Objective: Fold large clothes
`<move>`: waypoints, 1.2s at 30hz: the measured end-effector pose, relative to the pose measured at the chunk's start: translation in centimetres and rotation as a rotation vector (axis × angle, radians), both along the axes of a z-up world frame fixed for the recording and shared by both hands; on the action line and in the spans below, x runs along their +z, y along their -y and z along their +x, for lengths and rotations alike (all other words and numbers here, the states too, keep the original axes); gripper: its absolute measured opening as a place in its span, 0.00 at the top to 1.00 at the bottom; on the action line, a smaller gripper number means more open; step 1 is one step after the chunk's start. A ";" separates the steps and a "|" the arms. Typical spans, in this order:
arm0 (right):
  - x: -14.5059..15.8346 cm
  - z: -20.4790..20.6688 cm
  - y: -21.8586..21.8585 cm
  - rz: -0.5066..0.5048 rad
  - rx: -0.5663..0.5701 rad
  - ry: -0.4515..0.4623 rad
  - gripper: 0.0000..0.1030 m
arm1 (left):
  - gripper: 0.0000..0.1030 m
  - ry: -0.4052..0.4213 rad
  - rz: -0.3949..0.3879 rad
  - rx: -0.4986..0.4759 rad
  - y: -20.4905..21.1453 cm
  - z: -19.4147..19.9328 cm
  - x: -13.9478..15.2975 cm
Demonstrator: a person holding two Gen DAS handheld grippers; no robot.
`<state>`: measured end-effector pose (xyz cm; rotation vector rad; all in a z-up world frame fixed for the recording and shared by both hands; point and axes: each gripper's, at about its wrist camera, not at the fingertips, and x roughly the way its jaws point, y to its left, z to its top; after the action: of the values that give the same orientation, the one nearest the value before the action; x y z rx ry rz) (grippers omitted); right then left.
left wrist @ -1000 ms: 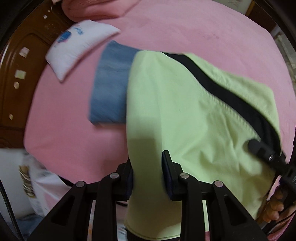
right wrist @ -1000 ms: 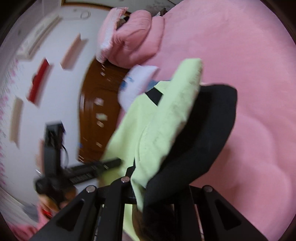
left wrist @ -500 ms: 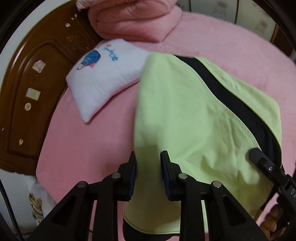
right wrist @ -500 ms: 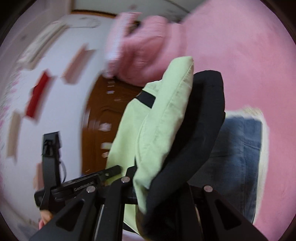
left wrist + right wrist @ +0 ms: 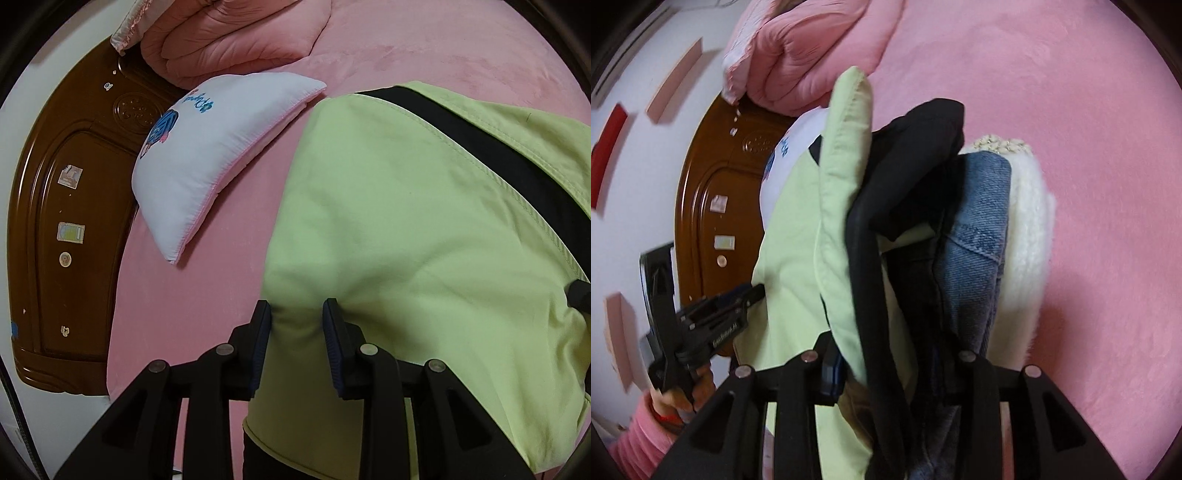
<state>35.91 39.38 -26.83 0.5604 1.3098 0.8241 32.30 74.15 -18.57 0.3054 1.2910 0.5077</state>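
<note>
A pink bed [image 5: 424, 48] fills both views, and everything else sits relative to it. Folded pink bedding [image 5: 229, 33] lies at its head against the brown headboard [image 5: 74, 206], a white pillow [image 5: 218, 147] just below. The lime-green garment with black trim [image 5: 406, 229] lies spread on the bed, beside folded jeans [image 5: 979, 236] and a white knit [image 5: 1030, 236]. The left gripper [image 5: 297, 325] pinches a green fold. The right gripper [image 5: 901, 354] is opening, bunched cloth between its jaws; pad contact seems hidden.

soft even light, fisheye-warped edges, slight blur
</note>
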 end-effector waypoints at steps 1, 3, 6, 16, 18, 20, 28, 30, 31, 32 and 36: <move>0.3 -0.4 0.1 -0.012 0.003 0.013 0.66 | 0.75 0.002 0.001 0.001 0.0 0.0 0.0; 0.8 -0.2 -0.4 -0.032 0.003 0.018 0.63 | 0.75 0.017 -0.003 0.016 0.1 -0.2 0.2; 1.5 -0.4 -0.3 -0.072 0.001 0.024 0.50 | 0.75 0.049 -0.010 0.061 2.6 -2.1 1.9; 1.6 -8.0 6.8 -0.408 0.063 0.036 0.09 | 0.06 0.176 0.009 0.304 9.3 -12.7 1.9; 0.6 -9.9 8.9 -0.530 0.061 -0.023 0.08 | 0.06 0.183 -0.022 0.323 11.5 -15.4 1.5; -0.8 -12.4 11.3 -0.722 0.099 -0.099 0.08 | 0.06 0.122 -0.035 0.345 13.9 -17.7 0.7; -2.1 -22.0 22.3 -0.888 0.124 -0.159 0.07 | 0.06 -0.158 -0.179 0.242 25.9 -22.5 -3.1; -2.2 -23.6 24.9 -0.894 0.093 -0.184 0.06 | 0.06 -0.183 -0.181 0.184 29.3 -22.8 -3.1; -2.2 -24.4 26.4 -0.888 0.069 -0.201 0.06 | 0.06 -0.181 -0.183 0.140 32.1 -23.2 -2.9; -2.1 -25.2 28.0 -0.876 0.043 -0.217 0.06 | 0.06 -0.176 -0.193 0.103 34.1 -23.3 -2.6; -0.8 -28.1 34.2 -0.837 -0.022 -0.217 0.06 | 0.06 -0.173 -0.231 -0.017 43.6 -24.7 -1.5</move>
<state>7.83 5.22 -27.62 -0.0103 1.6903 0.1426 7.63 30.50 -20.10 0.1699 1.4988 0.3184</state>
